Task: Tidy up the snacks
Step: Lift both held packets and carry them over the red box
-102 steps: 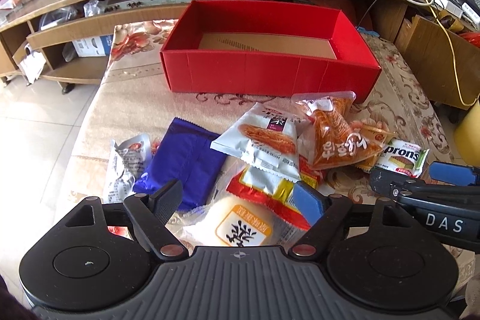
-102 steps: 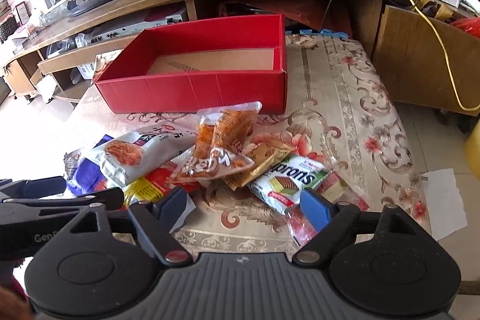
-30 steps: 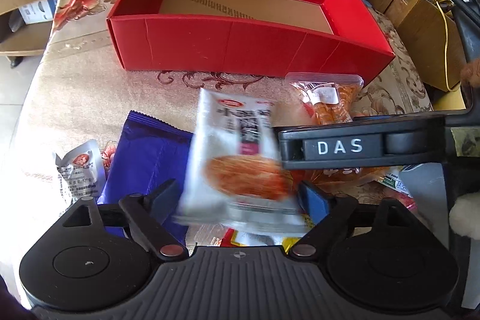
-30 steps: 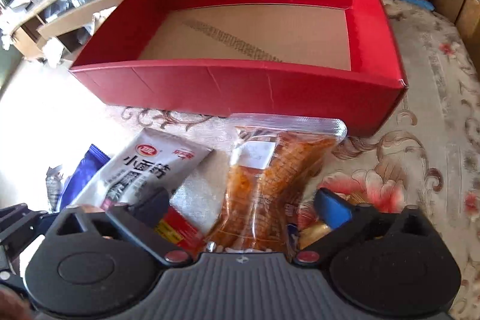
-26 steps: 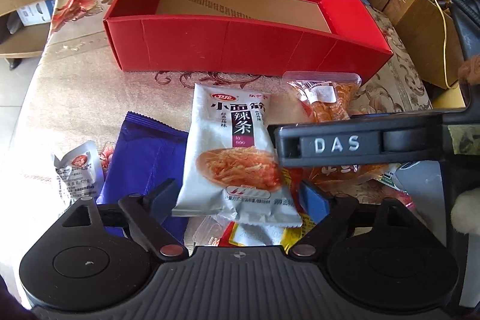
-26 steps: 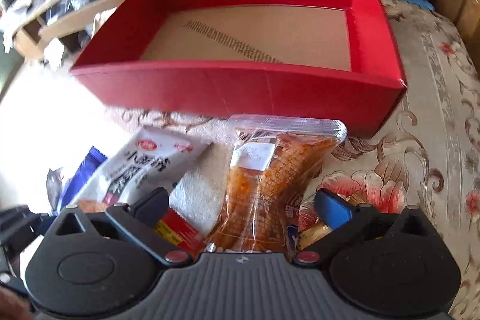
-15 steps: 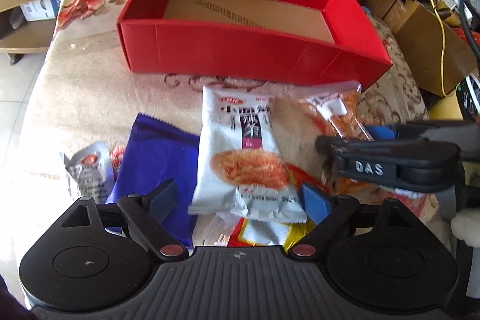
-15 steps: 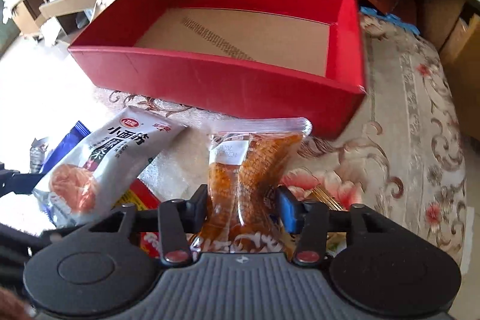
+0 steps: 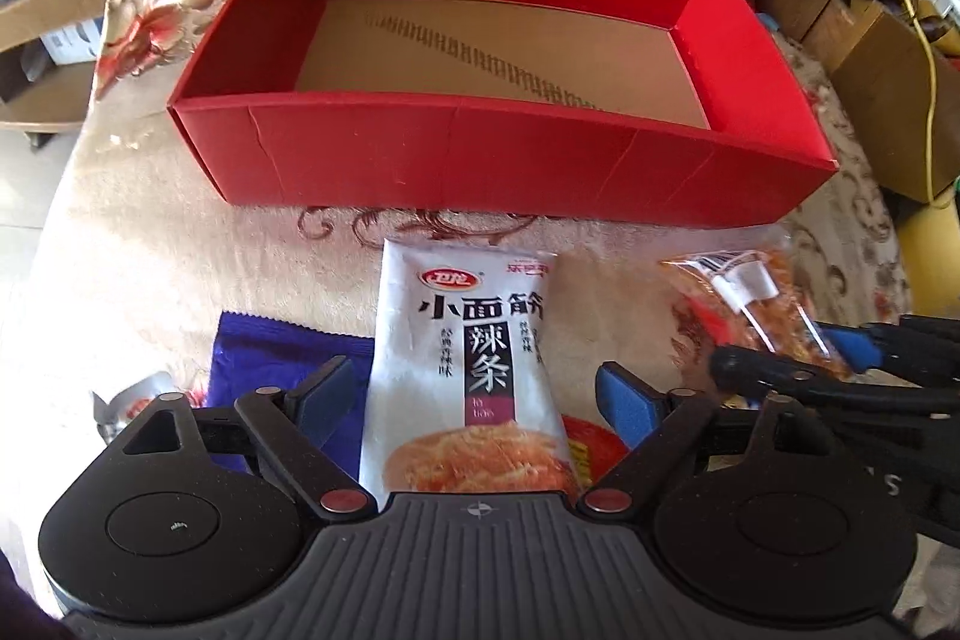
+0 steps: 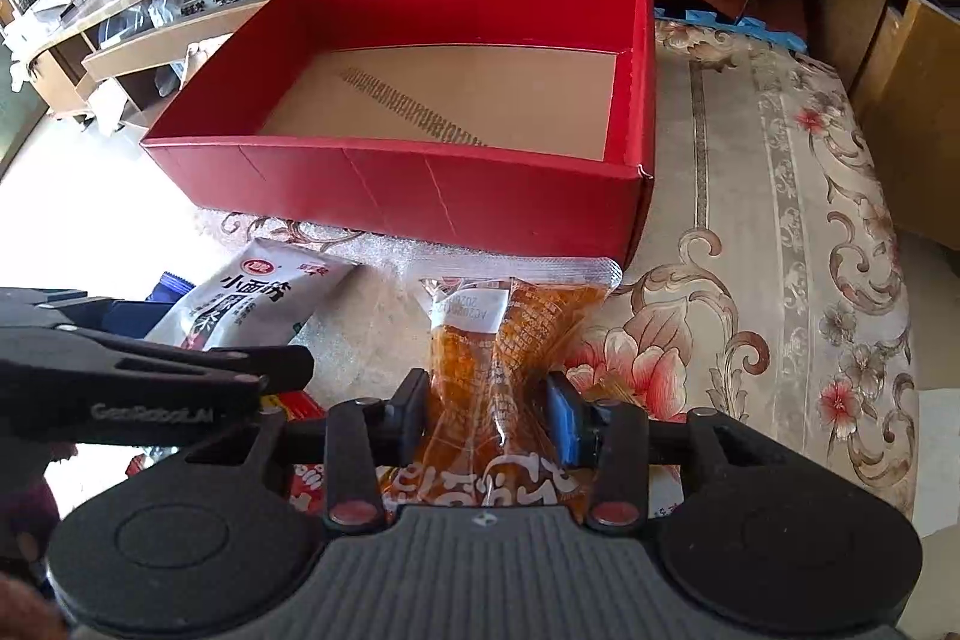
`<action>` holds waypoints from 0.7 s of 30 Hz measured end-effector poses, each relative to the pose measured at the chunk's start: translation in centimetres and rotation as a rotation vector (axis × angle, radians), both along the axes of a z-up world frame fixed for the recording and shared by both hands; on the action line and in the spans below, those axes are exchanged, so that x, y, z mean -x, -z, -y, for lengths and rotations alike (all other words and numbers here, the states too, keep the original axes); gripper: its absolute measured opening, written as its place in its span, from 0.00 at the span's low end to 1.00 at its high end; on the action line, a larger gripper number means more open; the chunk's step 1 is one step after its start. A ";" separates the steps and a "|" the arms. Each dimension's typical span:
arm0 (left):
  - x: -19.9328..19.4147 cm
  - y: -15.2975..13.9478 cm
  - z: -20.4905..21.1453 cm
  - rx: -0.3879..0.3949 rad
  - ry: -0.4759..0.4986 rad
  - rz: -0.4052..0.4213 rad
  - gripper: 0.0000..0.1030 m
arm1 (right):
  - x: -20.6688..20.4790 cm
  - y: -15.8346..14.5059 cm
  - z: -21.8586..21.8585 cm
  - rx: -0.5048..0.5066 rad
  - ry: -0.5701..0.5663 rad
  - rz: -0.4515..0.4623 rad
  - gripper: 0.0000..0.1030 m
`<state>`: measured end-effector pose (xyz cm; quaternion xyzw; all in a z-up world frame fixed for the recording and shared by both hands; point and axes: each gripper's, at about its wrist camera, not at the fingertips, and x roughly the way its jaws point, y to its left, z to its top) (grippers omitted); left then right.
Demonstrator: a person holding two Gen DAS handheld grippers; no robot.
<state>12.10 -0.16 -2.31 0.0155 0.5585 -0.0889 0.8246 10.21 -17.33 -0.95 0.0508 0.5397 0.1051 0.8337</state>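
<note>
One red box, open-topped and bare inside, on the patterned surface. Two pairs of tongs in view. Right tongs just closed further, pads pressed into one clear orange snack packet, near the box's front wall. Left tongs also just closing, jaws still apart around one white snack packet, pads not quite touching it. Beneath: one purple packet, one small silver wrapper, one red-and-yellow packet, partly hidden.
</note>
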 end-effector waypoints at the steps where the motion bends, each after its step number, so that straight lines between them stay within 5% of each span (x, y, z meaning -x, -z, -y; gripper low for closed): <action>1: 0.1 -0.1 0.0 -0.007 0.001 0.004 0.78 | 0.0 0.0 0.1 -0.003 0.002 -0.002 0.39; 2: 0.2 -0.1 0.1 -0.020 0.007 0.010 0.65 | 0.0 0.0 0.2 -0.004 0.004 -0.002 0.39; 6: 0.3 -0.1 0.0 -0.003 0.018 0.004 0.58 | 0.0 -0.1 0.4 -0.009 0.019 0.001 0.39; 21: 2.4 -2.1 0.2 0.027 0.079 0.038 0.51 | 0.7 -1.0 -0.2 -0.011 -0.008 0.025 0.39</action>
